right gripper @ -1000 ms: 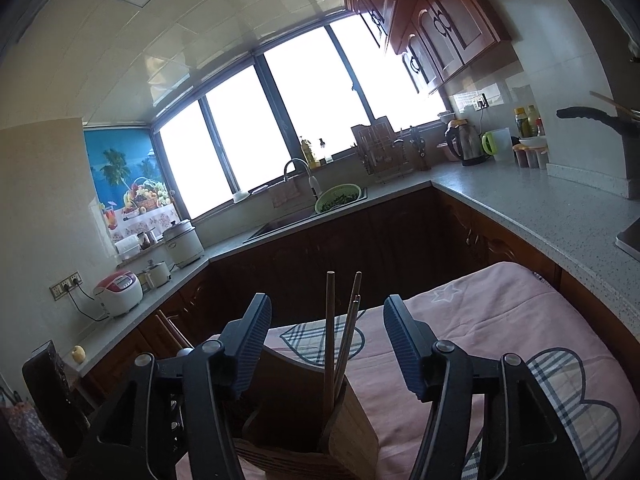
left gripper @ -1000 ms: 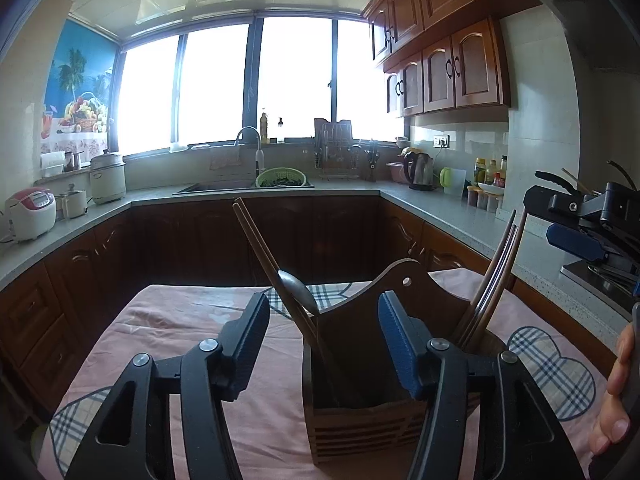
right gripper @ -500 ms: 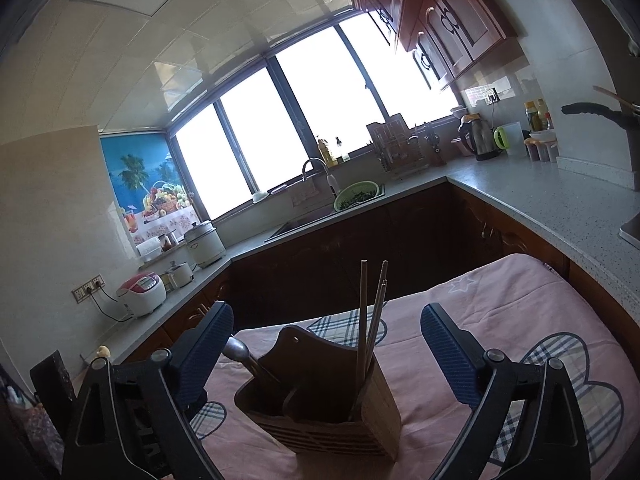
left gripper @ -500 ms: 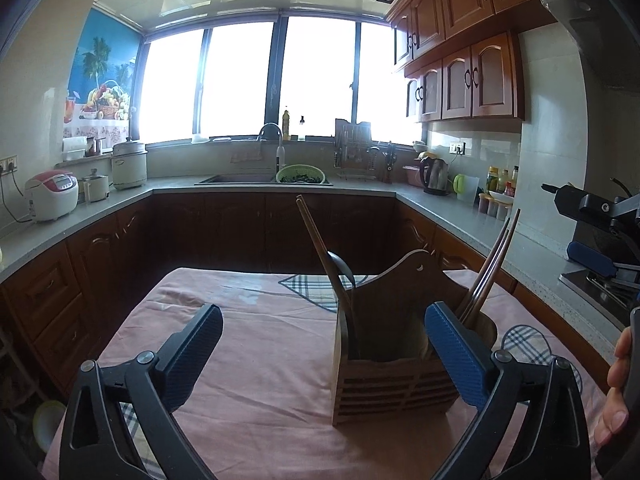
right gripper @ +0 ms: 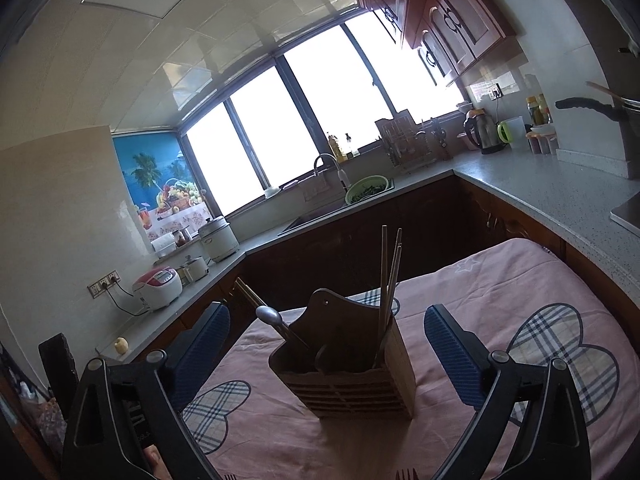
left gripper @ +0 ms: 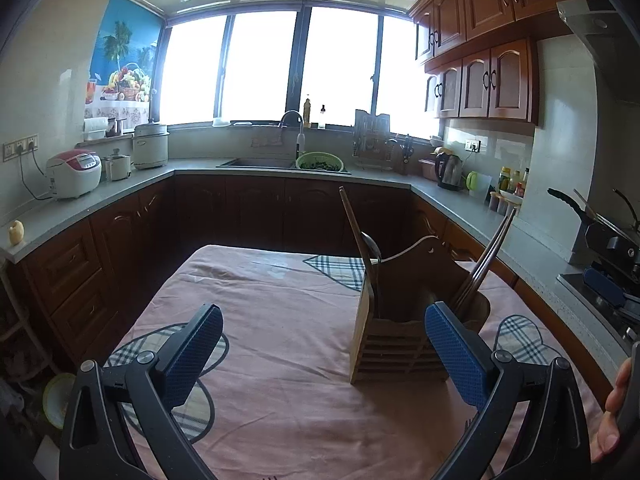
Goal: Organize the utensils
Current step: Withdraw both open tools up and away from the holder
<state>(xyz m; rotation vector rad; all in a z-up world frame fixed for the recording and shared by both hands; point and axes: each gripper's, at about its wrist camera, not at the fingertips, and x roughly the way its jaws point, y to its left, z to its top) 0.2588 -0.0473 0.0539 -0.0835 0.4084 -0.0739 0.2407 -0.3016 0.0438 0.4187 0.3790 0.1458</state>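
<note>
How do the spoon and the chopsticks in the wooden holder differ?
The spoon leans far out to the left of the wooden holder; the chopsticks stand nearly upright on its right side. The spoon ends in a rounded bowl; the chopsticks are thin, straight sticks. Both rest in the holder, with neither gripper touching them.

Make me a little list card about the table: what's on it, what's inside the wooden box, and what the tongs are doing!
table cover: pink cloth with plaid hearts
on the table: wooden utensil holder, standing upright
in the holder, one side: chopsticks, leaning
in the holder, other side: spoon and another wooden handle, tilted outward
left tongs: open, empty, holder just ahead to the right
right tongs: open, empty, holder between the fingers but not touched
</note>
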